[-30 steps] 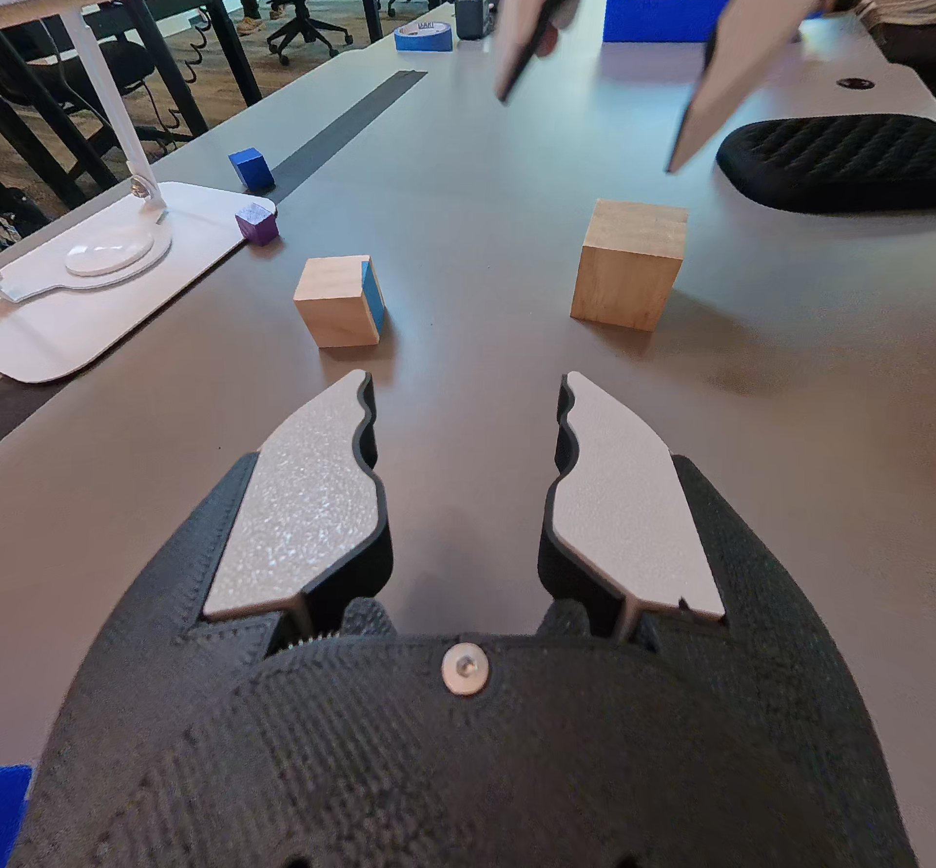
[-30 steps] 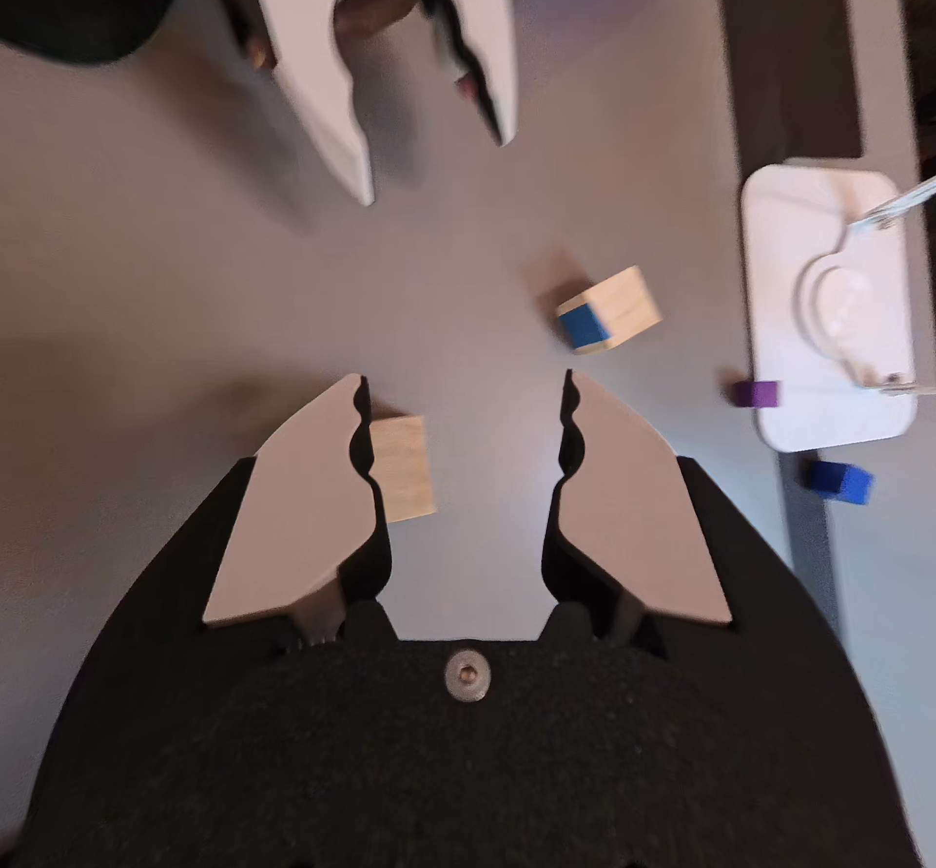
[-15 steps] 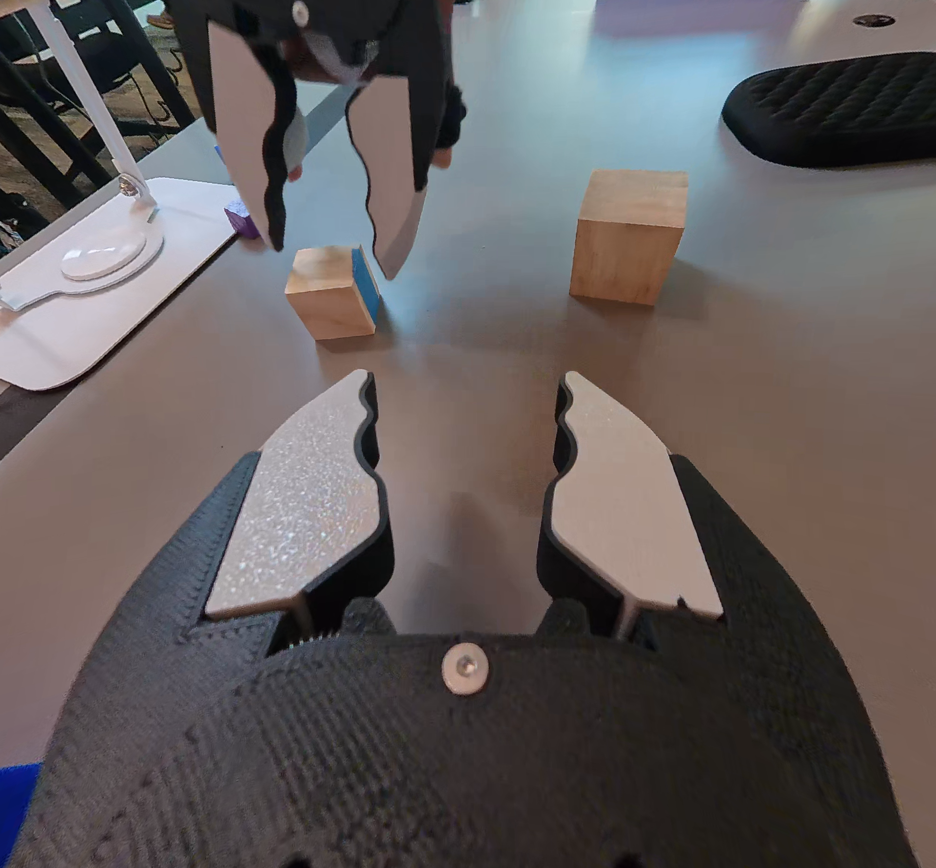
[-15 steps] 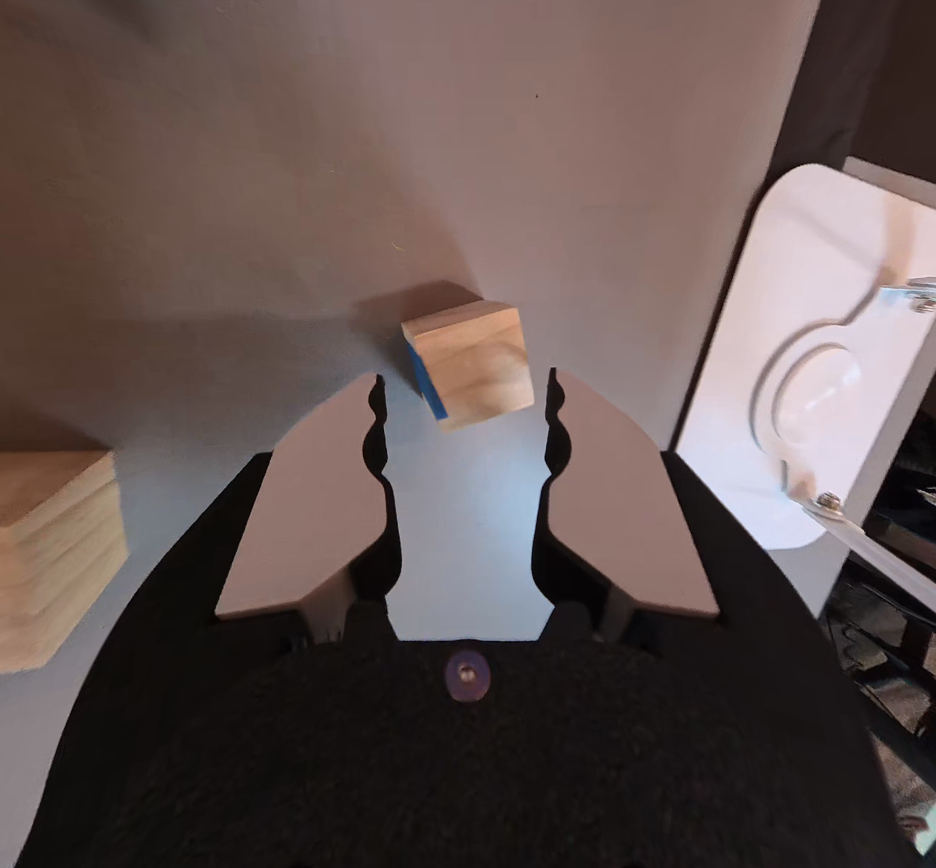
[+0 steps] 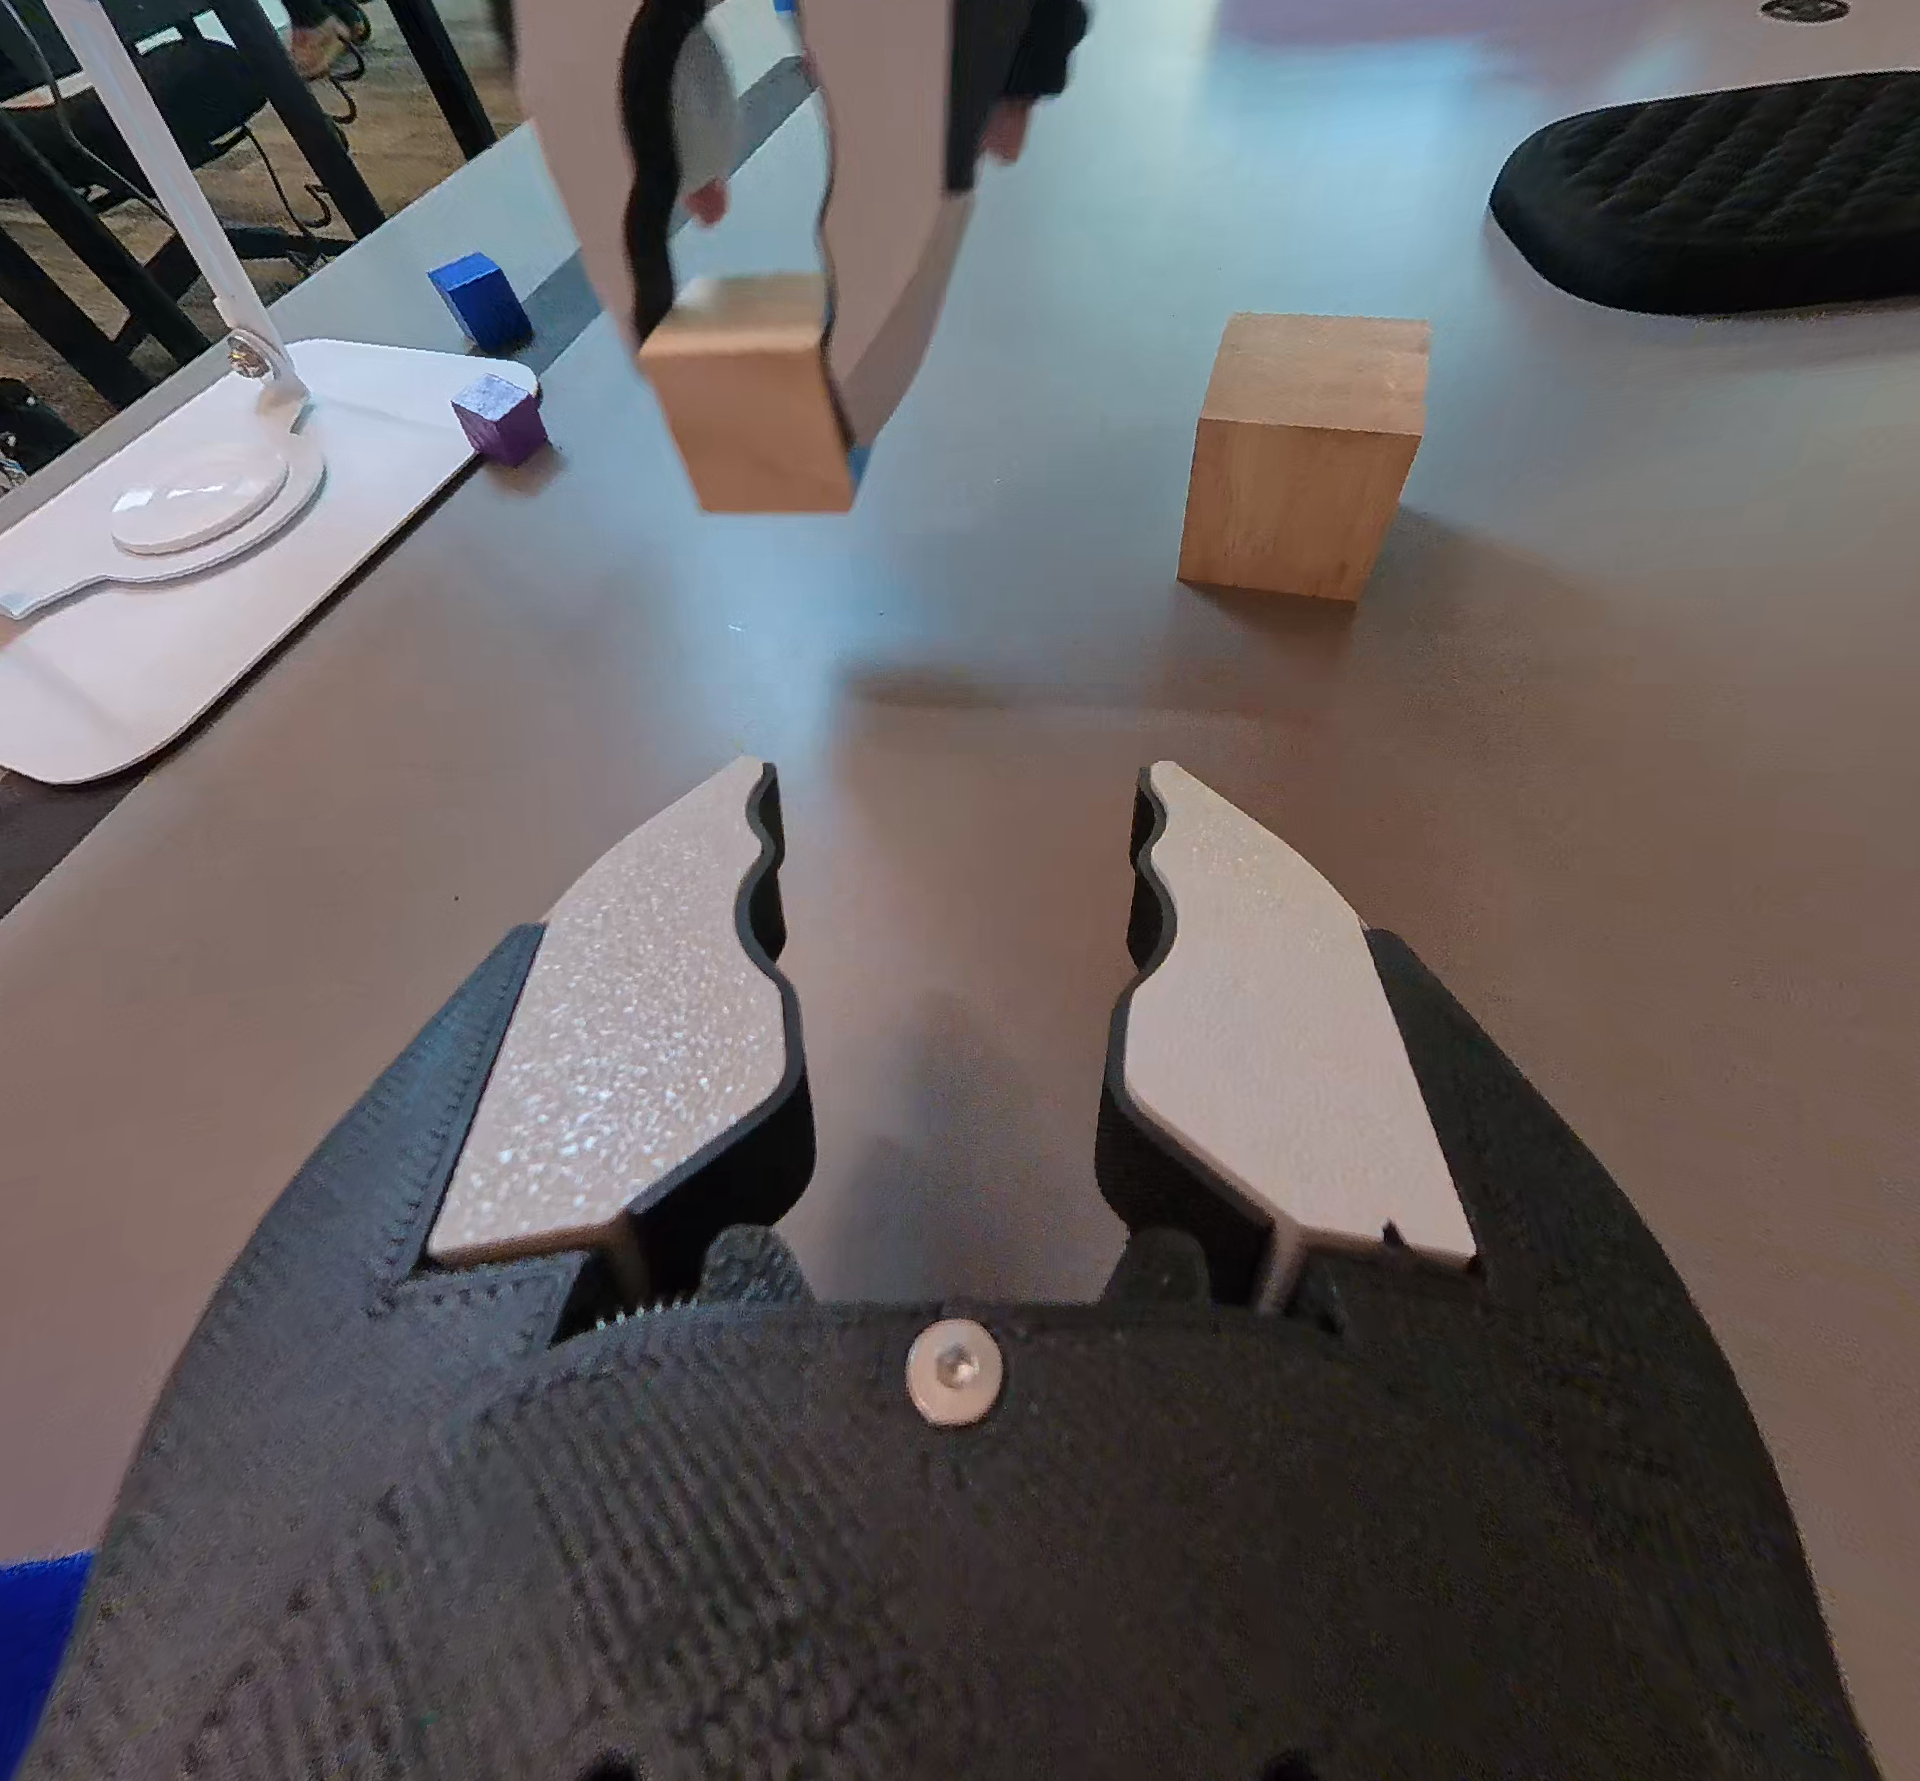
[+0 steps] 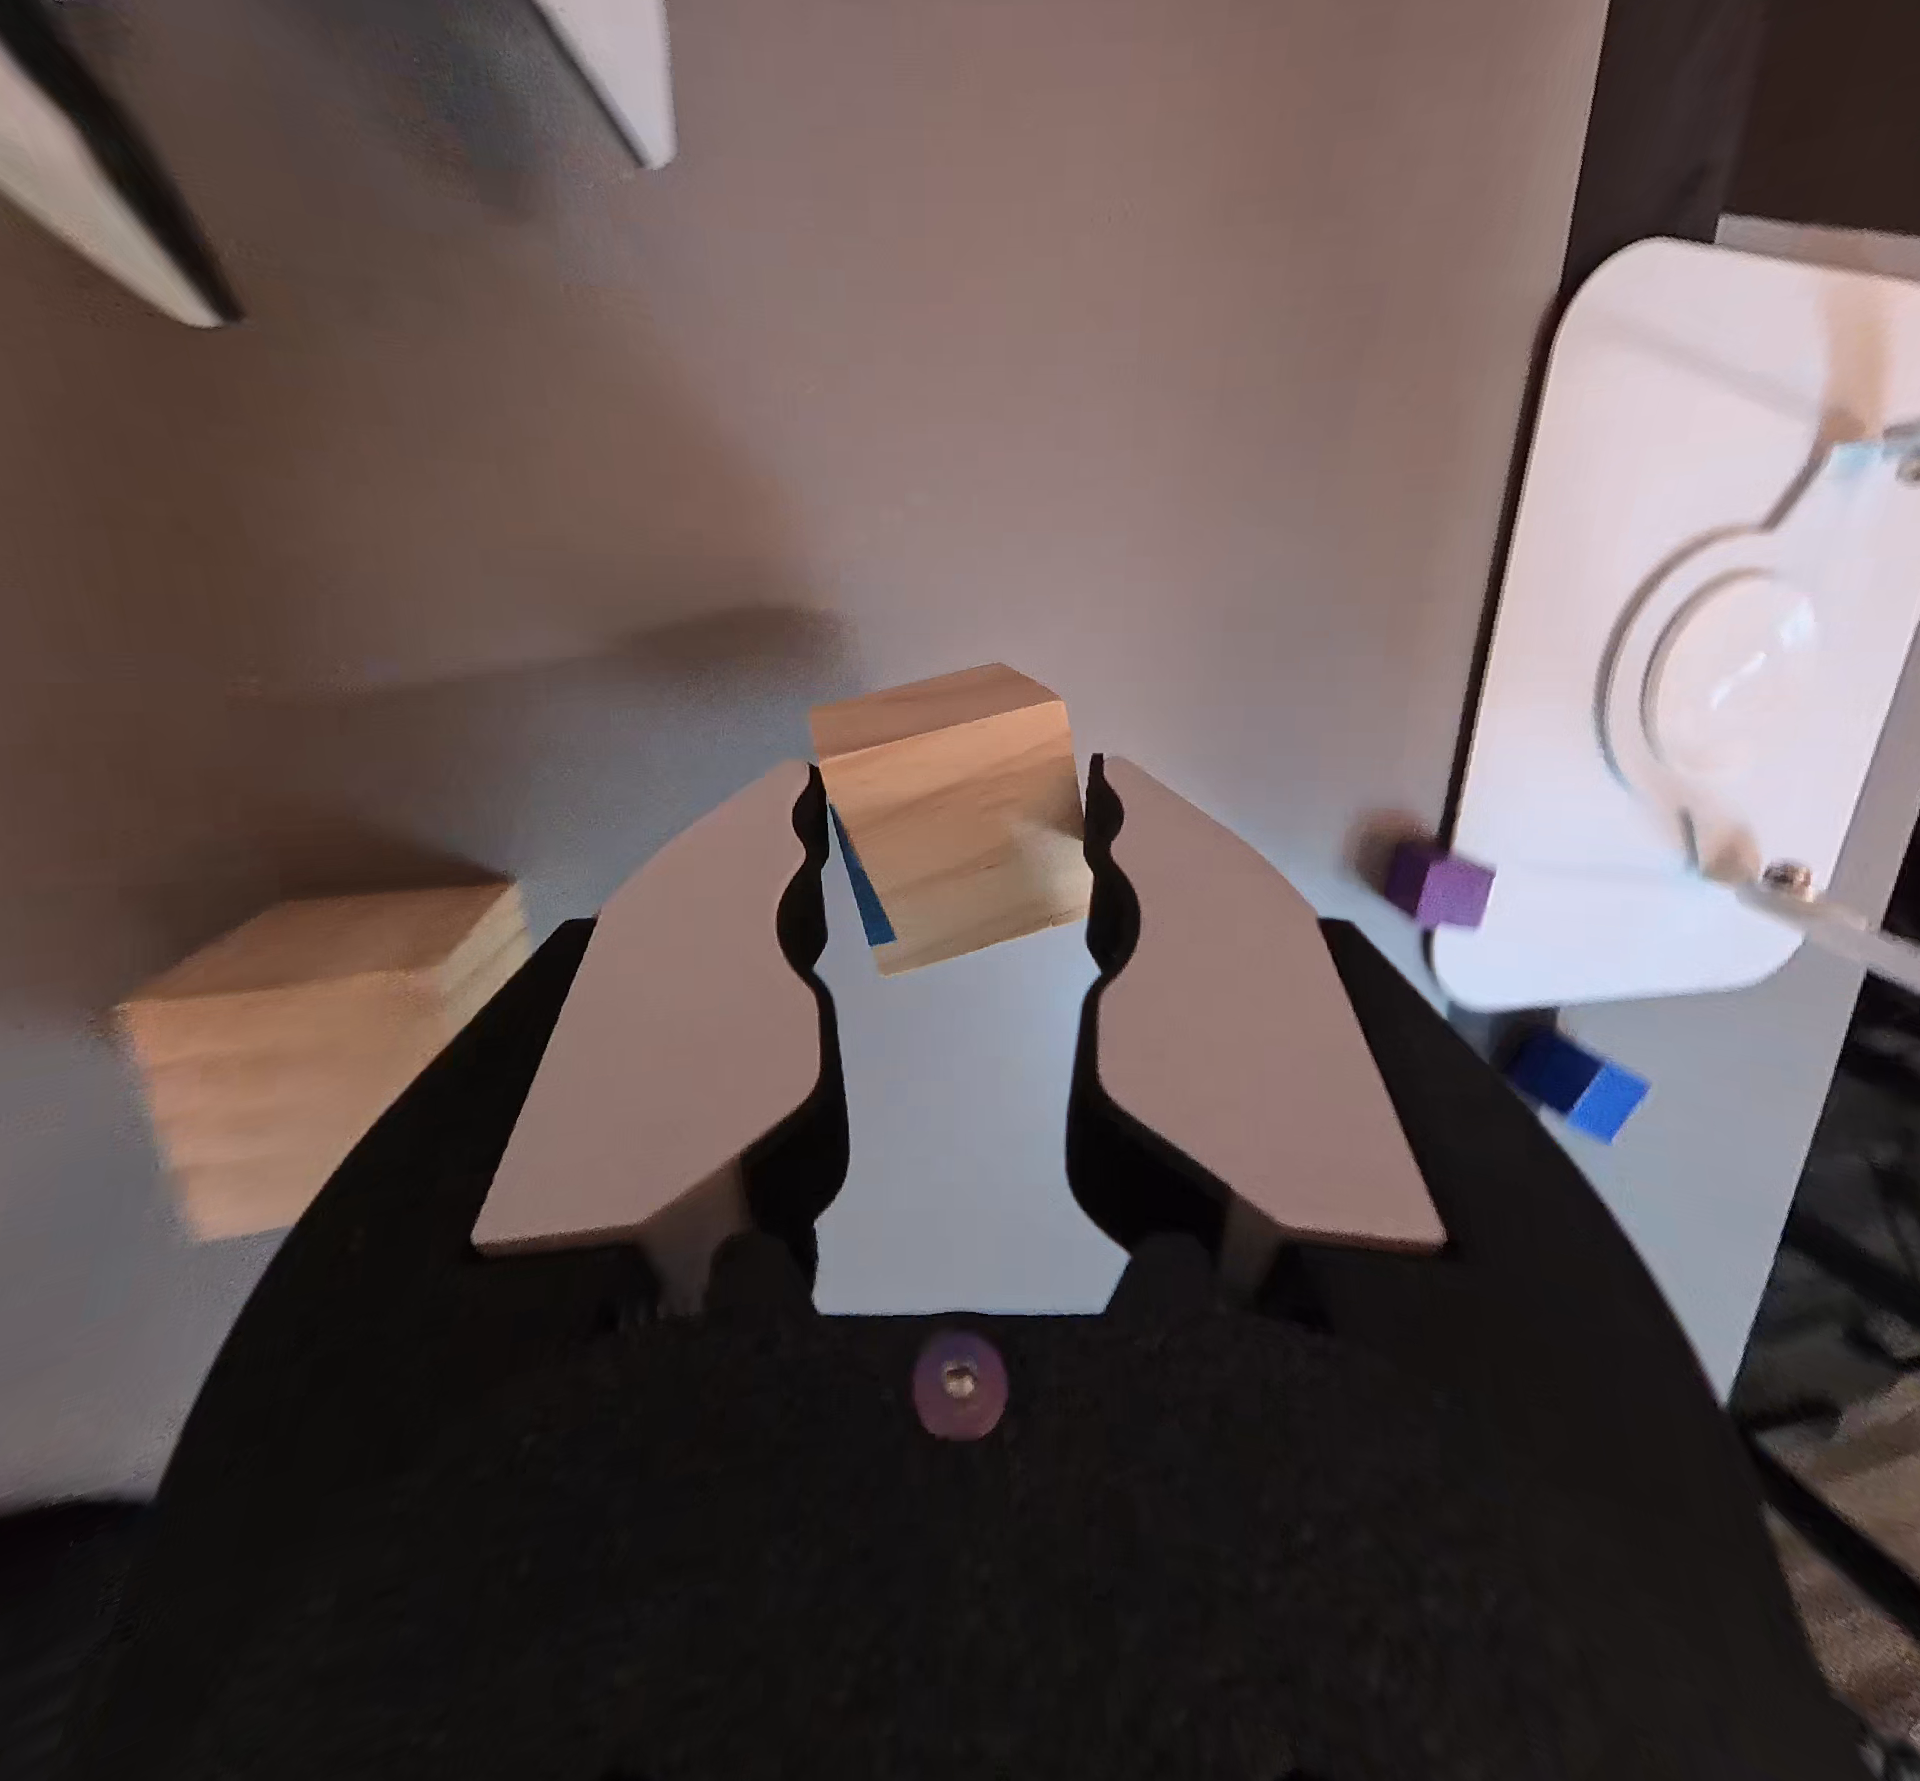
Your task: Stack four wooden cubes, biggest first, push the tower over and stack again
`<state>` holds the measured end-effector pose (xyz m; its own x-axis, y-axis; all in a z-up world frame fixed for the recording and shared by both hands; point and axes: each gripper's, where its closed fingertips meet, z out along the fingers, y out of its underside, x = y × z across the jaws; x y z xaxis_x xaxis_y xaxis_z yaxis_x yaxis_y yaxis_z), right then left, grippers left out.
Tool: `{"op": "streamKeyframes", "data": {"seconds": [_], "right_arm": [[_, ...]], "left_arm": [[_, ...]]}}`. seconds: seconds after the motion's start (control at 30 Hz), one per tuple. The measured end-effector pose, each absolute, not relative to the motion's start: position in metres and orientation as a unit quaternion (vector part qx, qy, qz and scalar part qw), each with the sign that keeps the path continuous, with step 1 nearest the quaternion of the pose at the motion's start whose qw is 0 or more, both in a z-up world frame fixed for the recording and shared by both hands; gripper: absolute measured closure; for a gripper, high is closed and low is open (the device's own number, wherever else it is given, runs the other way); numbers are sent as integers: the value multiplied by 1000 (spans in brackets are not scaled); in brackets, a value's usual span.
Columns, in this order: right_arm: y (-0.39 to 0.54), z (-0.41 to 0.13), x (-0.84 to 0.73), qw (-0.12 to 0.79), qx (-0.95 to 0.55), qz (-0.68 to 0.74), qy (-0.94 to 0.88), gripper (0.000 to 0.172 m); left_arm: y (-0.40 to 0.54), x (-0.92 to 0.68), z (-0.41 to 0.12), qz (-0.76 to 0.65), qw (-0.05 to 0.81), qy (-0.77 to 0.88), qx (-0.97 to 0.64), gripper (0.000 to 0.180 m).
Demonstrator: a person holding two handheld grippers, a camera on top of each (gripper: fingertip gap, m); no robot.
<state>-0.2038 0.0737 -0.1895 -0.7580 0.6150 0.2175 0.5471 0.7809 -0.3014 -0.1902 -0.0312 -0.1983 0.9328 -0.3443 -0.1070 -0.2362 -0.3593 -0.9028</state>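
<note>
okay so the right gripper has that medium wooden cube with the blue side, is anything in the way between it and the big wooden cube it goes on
Nothing visible. The medium cube, lifted in the right gripper, has only bare table between it and the big cube, whose top is clear. The left gripper sits nearer the camera, open.

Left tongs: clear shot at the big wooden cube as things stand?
Probably yes. The left tongs stand open with only bare table between them and the big wooden cube, ahead to their right.

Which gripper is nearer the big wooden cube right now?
Right, as far as I can judge. The right gripper holds the medium cube aloft beside the big wooden cube; the left gripper hangs open, farther back.
</note>
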Motion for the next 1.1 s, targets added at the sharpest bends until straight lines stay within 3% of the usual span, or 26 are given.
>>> {"op": "streamKeyframes", "data": {"seconds": [0.37,1.1], "right_arm": [[49,-170,-97,149,-346,76,-923,124],[41,-186,-75,151,-381,66,-910,124]], "left_arm": [[-31,-189,-204,-47,532,173,-828,117],[-31,-191,-210,-49,525,165,-834,118]]}}
